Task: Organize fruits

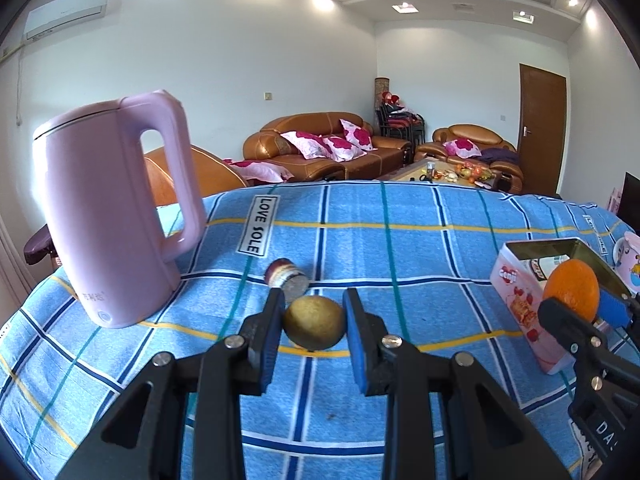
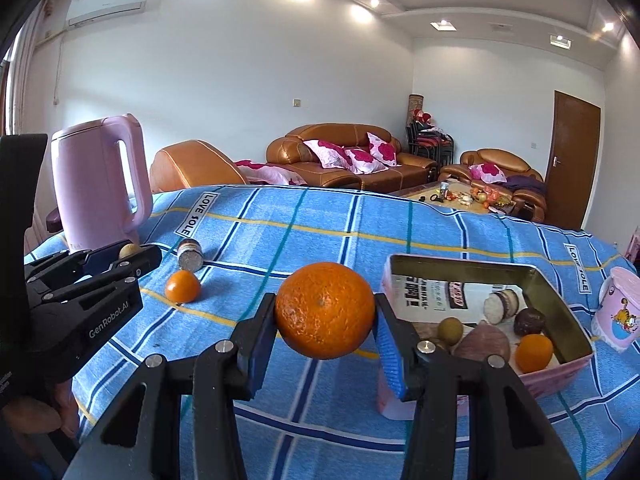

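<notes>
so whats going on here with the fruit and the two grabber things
A person is sorting fruit into a pink tin on a blue plaid cloth. The right gripper holds a large orange beside the tin's near corner. The left gripper is open around a yellow-green fruit on the cloth. A small orange waits on the cloth.

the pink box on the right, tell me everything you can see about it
The pink box is an open rectangular tin with no lid on it, its outside printed with red fruit and a heart logo, its inner walls dull gold metal. It sits flat on the blue checked cloth, right of the big orange that the right gripper holds. Inside lie a small orange, a greenish fruit, dark round pieces and a printed packet. A pink cup stands beside it.
</notes>
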### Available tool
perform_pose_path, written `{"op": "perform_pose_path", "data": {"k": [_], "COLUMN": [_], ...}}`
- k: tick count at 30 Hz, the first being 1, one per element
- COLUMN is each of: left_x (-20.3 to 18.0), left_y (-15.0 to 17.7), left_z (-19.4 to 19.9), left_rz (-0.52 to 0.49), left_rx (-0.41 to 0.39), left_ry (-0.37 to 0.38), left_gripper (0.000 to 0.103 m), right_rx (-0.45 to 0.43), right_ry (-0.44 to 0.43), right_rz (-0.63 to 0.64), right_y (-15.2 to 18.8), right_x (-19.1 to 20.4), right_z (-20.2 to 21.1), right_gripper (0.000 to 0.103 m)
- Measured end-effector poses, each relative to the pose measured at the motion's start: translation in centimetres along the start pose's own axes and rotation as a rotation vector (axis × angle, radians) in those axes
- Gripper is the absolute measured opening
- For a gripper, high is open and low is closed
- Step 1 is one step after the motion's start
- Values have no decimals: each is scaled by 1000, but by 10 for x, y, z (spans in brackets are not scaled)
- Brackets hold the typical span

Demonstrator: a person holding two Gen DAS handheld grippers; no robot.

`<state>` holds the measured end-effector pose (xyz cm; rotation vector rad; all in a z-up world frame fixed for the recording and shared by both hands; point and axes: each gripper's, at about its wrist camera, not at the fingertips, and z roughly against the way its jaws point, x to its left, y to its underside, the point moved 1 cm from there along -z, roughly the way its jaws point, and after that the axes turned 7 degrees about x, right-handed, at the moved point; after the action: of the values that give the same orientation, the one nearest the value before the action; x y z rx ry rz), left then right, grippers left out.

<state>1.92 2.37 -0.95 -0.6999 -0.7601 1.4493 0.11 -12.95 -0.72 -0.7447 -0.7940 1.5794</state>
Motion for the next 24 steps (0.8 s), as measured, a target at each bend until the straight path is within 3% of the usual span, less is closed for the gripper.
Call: {"op": "perform_pose_path", "data": {"k": [24], "left_x": [-58], "left_y": [-2], "left_z": [-1], "left_rz": [-49], "left_rx": [20], "left_ry": [65], "left_gripper": [31], "right_rx": [-7], "right_ry": [94], "right_rz": [-45], "right_y": [5], "right_x": [-67], "right_z": [7], "right_gripper": [49]}}
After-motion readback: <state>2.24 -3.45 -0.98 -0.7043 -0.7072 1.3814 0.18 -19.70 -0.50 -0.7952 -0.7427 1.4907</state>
